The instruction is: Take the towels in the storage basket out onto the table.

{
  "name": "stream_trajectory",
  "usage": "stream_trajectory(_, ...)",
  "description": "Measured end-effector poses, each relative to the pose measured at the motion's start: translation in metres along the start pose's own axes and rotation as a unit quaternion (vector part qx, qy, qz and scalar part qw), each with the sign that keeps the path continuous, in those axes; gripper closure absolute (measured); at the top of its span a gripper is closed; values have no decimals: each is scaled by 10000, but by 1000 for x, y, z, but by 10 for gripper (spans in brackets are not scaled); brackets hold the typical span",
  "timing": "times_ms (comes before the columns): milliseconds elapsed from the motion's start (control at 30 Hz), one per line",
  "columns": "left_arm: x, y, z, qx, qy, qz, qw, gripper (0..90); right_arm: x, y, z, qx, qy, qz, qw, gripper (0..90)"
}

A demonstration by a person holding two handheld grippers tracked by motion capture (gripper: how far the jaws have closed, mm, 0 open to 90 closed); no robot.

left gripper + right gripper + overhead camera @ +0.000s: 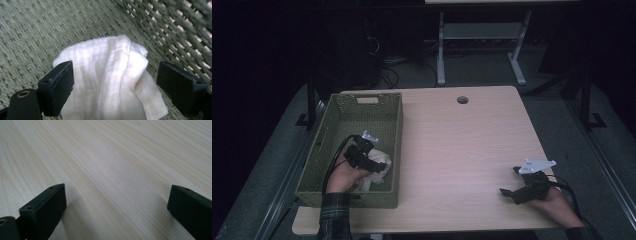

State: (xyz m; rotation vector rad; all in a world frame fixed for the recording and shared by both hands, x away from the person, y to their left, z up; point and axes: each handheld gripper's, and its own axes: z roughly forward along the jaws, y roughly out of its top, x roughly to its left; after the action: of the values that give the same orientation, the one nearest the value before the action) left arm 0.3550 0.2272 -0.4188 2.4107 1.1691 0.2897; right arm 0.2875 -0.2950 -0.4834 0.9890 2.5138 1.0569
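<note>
While the left claw (373,161) sat spread wide around the white cloth (110,82) inside the green basket (397,150), cloth looked delivered, release apparently done; withdrawal remained. Right claw (511,182) rested released, empty, on the bench (462,140).

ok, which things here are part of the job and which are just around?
In the job:
- white cloth
- green basket
- left claw, open around the cloth

Just around:
- right claw, open over bare table
- cable hole
</note>
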Motion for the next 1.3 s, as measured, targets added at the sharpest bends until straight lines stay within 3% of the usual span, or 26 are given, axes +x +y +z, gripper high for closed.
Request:
stream_trajectory(433,-7,-1,17,673,33,171,9976,128,0,0,0,-7,-2,-2,10000,18)
stream_trajectory(633,-8,-2,21,793,94,261,9965,131,0,0,0,-5,-2,-2,10000,18)
stream_trajectory(733,-9,-1,20,821,294,350,9956,199,0,0,0,-6,-3,-5,10000,18)
stream_trajectory(833,-6,-1,15,781,394,185,9960,357,0,0,0,-1,-2,-2,10000,18)
stream_trajectory(1000,-1,-2,8,678,321,-142,9971,613,0,0,0,1,-1,2,10000,18)
stream_trajectory(1133,3,-2,4,600,195,-345,9974,681,0,0,0,0,-1,0,10000,18)
stream_trajectory(1300,8,-3,-3,412,-17,-570,9975,694,0,0,0,-4,-1,1,10000,18)
